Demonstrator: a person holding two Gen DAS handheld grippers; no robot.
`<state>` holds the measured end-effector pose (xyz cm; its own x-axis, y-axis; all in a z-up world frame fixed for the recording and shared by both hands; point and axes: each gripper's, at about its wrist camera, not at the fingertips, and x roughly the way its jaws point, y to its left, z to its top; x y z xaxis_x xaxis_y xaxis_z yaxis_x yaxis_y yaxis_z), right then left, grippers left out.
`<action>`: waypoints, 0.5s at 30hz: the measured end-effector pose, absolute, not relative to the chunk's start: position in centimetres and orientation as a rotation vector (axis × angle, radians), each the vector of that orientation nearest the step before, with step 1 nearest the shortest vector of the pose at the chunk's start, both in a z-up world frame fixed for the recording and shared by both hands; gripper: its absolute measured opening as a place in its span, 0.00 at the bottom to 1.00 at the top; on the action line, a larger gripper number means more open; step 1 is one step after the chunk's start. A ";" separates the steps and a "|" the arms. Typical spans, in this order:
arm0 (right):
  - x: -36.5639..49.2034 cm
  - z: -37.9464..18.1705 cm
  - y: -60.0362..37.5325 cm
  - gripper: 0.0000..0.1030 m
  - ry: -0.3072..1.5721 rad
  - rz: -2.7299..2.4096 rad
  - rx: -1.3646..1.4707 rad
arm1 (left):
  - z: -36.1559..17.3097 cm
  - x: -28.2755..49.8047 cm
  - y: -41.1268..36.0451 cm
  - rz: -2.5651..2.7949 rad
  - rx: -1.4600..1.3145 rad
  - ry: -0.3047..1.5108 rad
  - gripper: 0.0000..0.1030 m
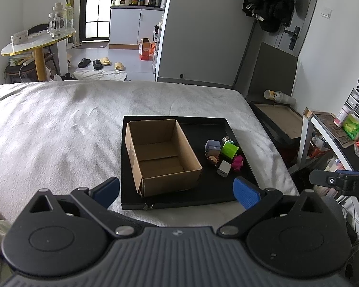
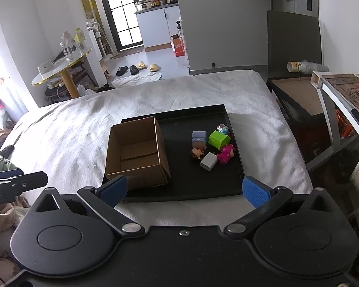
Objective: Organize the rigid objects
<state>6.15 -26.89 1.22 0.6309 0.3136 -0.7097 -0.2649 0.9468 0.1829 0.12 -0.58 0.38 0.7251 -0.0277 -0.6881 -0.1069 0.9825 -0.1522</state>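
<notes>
I held my left gripper low over the near edge of the bed, its blue pads spread wide apart with nothing between them. My right gripper hung the same way, jaws apart and empty. Each gripper's dark body filled the bottom of its own view and hid the bedding just in front of me.

The black tray lay flat on the white bedspread, and my left gripper's right pad covered its near right corner. The cardboard box stood open on the tray's left half, its floor bare where I could see it; the near wall hid the floor's closest strip.

The small things sat bunched on the tray's right half, close to its right rim: a blue-grey block, a green cup on its side, a white cube, a pink figure and a little brown-haired doll. Behind the green cup something small and shiny showed only in part, and I could not make out what it was.

Bare tray floor lay between the box and the cluster, and more between the cluster and the near rim.

At the right edge of the left view, the tip of my other gripper was cut off by the frame.
</notes>
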 end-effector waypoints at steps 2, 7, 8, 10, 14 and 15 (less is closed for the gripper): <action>6.2 1.1 -27.0 1.00 0.827 0.329 0.066 | 0.4 0.2 -0.6 0.043 -0.186 0.760 0.98; 6.1 1.1 -27.0 1.00 0.828 0.326 0.066 | 0.3 0.1 -0.8 0.036 -0.183 0.762 0.98; 6.1 1.1 -27.0 1.00 0.828 0.327 0.066 | 0.4 0.2 -0.8 0.034 -0.182 0.763 0.98; 6.0 1.1 -27.0 1.00 0.829 0.325 0.065 | 0.3 0.3 -0.8 0.032 -0.180 0.764 0.98; 6.1 1.2 -27.0 1.00 0.830 0.326 0.064 | 0.3 0.3 -0.8 0.029 -0.182 0.764 0.98; 6.1 1.2 -27.0 1.00 0.831 0.325 0.063 | 0.3 0.4 -0.8 0.029 -0.182 0.763 0.98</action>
<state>6.10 -27.01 1.15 0.6277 0.3080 -0.7149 -0.2593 0.9487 0.1810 0.37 -0.76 0.27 0.7228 -0.0397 -0.6899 -0.0922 0.9839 -0.1532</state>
